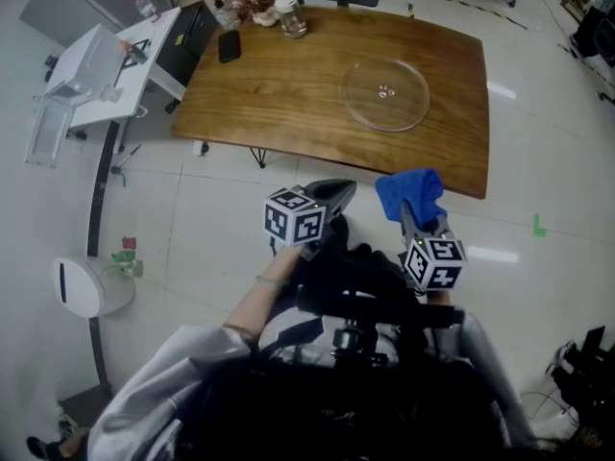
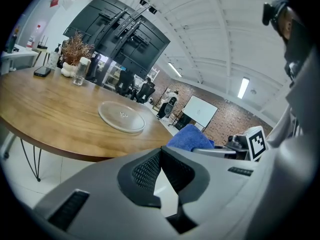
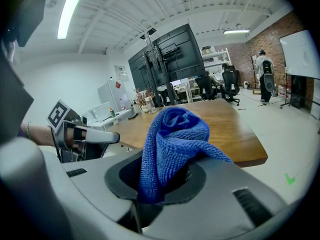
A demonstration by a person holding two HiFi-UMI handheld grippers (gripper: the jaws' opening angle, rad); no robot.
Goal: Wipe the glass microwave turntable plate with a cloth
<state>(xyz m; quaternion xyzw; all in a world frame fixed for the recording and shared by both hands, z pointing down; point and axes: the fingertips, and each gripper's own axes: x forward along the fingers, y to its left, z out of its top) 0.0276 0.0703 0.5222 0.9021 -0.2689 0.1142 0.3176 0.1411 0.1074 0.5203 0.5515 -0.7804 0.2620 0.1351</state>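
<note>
Right gripper (image 3: 164, 180) clamping blue cloth (image 3: 172, 134), left gripper (image 2: 161, 156) closed, empty, glass plate (image 1: 386, 92) on wooden table (image 1: 288, 94), white floor (image 1: 211, 219)

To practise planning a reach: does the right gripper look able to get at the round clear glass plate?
Probably yes: the wooden table is bare between its near edge and the glass plate, though the right gripper, clamping a blue cloth, hangs short of it.

The room is bright and evenly lit by long ceiling lamps (image 3: 70, 9) above the wooden table (image 1: 327, 94). White glare patches lie on the floor (image 1: 500, 91) just right of the table. The glass plate (image 1: 386, 92) on the table gives only a weak shine. Both gripper views bend strongly at the edges, with black corners. Things far behind the table seem slightly blurred.
</note>
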